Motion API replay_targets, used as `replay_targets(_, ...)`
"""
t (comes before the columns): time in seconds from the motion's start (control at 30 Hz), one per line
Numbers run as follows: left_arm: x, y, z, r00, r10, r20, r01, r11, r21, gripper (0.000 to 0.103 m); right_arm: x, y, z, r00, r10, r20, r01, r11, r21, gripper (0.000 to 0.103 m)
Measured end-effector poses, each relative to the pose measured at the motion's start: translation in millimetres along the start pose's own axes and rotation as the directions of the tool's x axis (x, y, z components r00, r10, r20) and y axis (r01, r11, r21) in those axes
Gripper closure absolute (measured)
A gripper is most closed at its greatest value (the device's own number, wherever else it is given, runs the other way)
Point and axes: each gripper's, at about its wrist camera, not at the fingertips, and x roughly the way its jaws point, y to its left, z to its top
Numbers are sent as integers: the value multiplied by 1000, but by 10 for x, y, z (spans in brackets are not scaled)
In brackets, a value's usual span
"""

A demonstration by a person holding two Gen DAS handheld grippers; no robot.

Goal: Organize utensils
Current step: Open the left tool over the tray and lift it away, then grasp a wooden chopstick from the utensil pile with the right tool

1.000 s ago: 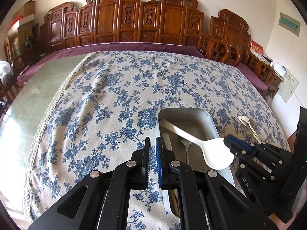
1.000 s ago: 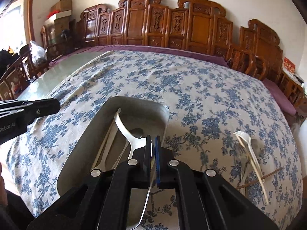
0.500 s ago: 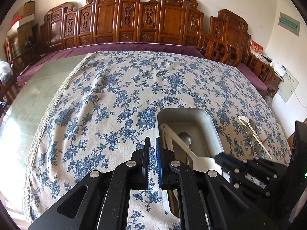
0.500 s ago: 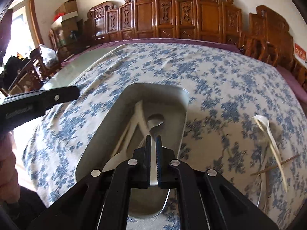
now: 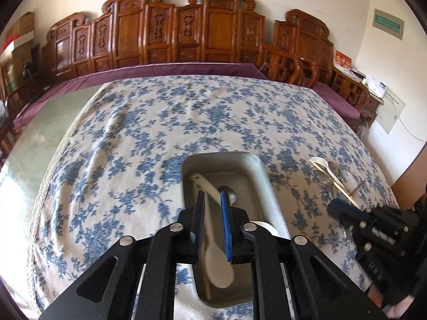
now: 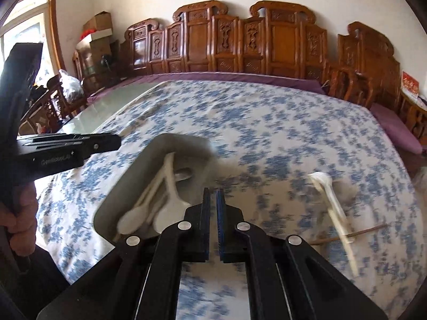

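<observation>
Metal tray (image 5: 264, 186), grey and rectangular, lies on the floral-clothed tabletop (image 5: 133, 144) with its long axis running away from the cameras. Inside it, in the right wrist view, white plastic utensils (image 6: 160, 197) lie lengthwise, bowls at the near end and handles towards the far end; about three can be counted, though blur prevents a firm figure. One metal spoon (image 6: 184, 177) shows at the tray's far end.

Right of the tray, well apart from it, lie loose utensils (image 6: 333, 202): one white spoon, one white fork (image 5: 320, 163) and at least one brown stick (image 6: 352, 233), the white pieces pointing away along the same axis.

Left hand-held gripper (image 5: 213, 224) hangs over the tray's near end, jaws slightly parted, nothing gripped. Right hand-held gripper (image 6: 212, 224) sits just right of the tray, jaws parted by a narrow slit, holding nothing.
</observation>
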Motion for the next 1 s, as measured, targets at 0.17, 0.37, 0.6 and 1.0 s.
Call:
replay_targets(0.17,35,-287,8,1000,-22,-2,22,999,42,82,-192,-429,-17,998,-56,18,56,998,-4,96)
replay_targets(0.37,76,-574,-22,999,-44,-7,45,996,79,63,-322,-1017,-61,992,-124,16,123,992,28,94)
replay_targets(0.6,125,-816,-46,997,-70,-16,71,993,93,58,-304,-1410,-210,987,-160,-14,161,986,36,86)
replay_targets(1.0,257,-1147,-187,995,-85,-51,91,984,151,58,-15,-1719,-549,986,-143,-87,151,984,99,86)
